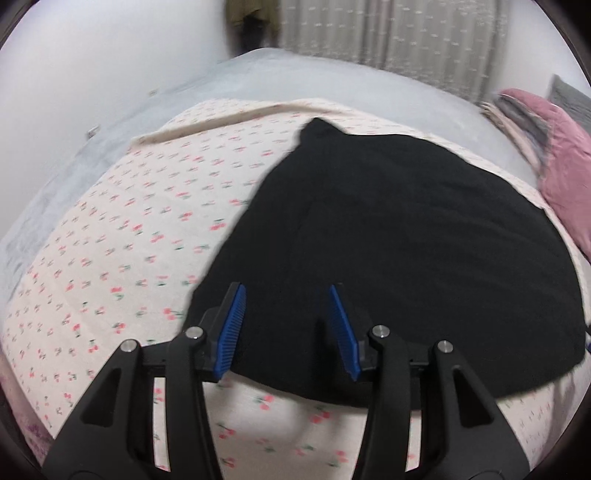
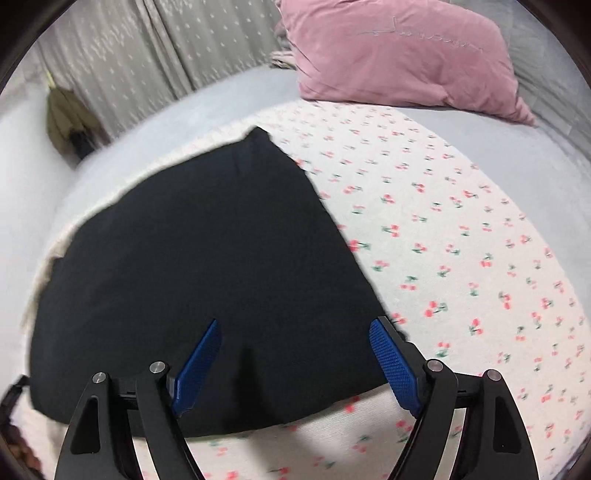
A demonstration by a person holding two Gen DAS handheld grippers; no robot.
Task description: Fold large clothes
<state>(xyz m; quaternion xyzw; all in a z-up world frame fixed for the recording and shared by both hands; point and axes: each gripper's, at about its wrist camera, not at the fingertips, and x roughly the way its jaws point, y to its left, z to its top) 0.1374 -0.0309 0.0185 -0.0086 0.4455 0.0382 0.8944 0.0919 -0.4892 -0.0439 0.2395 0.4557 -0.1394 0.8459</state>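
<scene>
A black garment [image 1: 388, 229] lies flat, in a folded block, on a cream sheet with a cherry print [image 1: 122, 229]. In the left wrist view my left gripper [image 1: 288, 295] hovers over the garment's near left part, open, with nothing between its blue pads [image 1: 232, 328]. The right wrist view shows the same black garment [image 2: 192, 266] on the cherry sheet [image 2: 461, 236]. My right gripper [image 2: 295, 328] stands wide open above the garment's near right corner. No cloth is pinched between its blue pads [image 2: 395, 362].
A pink pillow [image 2: 399, 51] lies at the head of the grey bed [image 2: 229, 96], also seen as a pink pillow [image 1: 565, 177] at the right edge. A patterned curtain [image 1: 388, 33] hangs behind the bed. An olive coat [image 2: 64, 114] hangs near the white wall [image 1: 92, 62].
</scene>
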